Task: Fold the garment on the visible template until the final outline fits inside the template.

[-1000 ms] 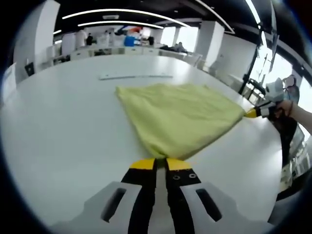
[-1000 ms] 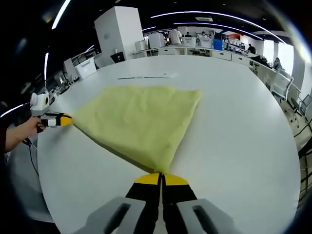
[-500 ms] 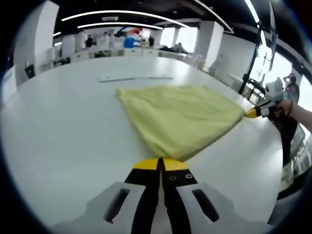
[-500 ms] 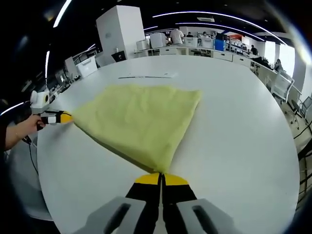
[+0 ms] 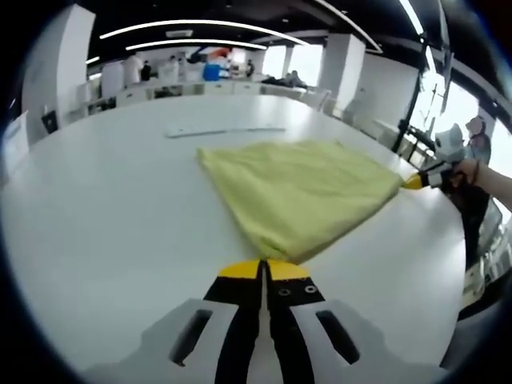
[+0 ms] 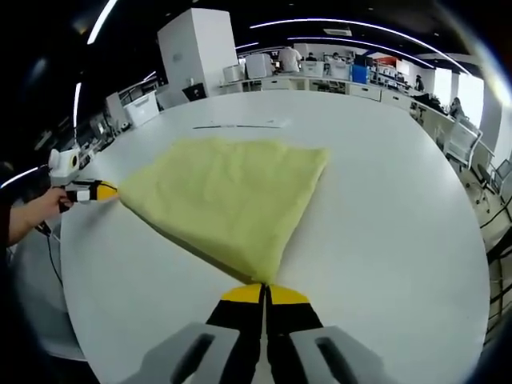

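The yellow garment (image 5: 300, 192) is observed lying spread on the white counter (image 5: 104, 208), folded into a roughly triangular outline. A thin line marking (image 5: 226, 131) is noted on the counter beyond the garment's far edge; whether it belongs to the template cannot be told. No containers are recorded on the counter.

In the left gripper view, the left claw (image 5: 262, 269) is seen with its yellow-tipped jaws pressed together, clamped on the near corner of the garment. At the right of that view the right claw (image 5: 414, 182) is seen at the garment's far corner, held by a person's hand (image 5: 464, 172).

In the right gripper view, the right claw (image 6: 265, 293) is likewise closed on the near corner of the garment (image 6: 228, 200), jaws together. The left claw (image 6: 102, 192) is recorded at the left, at the opposite corner of the cloth, with a hand (image 6: 36, 214) behind it.

Against the earlier frames, little difference is found: both claws remain clamped on their corners, and the garment lies in much the same outline and place on the counter (image 6: 384, 240).
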Motion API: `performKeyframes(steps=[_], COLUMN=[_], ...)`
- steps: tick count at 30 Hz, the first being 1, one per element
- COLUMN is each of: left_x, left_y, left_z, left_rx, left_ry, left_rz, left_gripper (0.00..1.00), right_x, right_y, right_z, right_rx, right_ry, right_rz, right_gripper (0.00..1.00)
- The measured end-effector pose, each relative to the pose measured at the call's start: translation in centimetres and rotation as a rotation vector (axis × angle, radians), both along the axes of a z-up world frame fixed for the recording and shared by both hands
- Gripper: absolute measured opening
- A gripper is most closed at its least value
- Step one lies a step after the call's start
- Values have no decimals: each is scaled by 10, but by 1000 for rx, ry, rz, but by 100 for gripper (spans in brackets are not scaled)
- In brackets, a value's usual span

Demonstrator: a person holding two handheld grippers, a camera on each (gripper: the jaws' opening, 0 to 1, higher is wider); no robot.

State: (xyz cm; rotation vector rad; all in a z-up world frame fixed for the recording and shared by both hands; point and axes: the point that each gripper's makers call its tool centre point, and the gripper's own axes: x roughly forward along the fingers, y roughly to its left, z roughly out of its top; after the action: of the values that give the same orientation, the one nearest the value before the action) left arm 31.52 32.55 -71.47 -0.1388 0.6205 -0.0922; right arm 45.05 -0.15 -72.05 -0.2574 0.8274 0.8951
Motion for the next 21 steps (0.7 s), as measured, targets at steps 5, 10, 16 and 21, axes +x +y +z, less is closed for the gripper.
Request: performKeyframes(steps=[5,10,16,21], left_x=[1,1,5,7], left_y=[-4,-5,-7,-9], left_z=[5,3,5,2], left_rx=[-43,-36,-66,-60], left_ry=[-24,-19,-34,-21], left_rz=[-10,-21,-17,-23], left_gripper=[11,12,12,10], right_x=[1,0,-1,-1], right_y=[-2,-2,-2,-2], right_z=[1,1,-1,-1], right_rx=[-6,-8,-13,-11], right_ry=[-3,-4,2,6], right_rz=[-2,1,3,2], right_gripper=[0,0,0,0])
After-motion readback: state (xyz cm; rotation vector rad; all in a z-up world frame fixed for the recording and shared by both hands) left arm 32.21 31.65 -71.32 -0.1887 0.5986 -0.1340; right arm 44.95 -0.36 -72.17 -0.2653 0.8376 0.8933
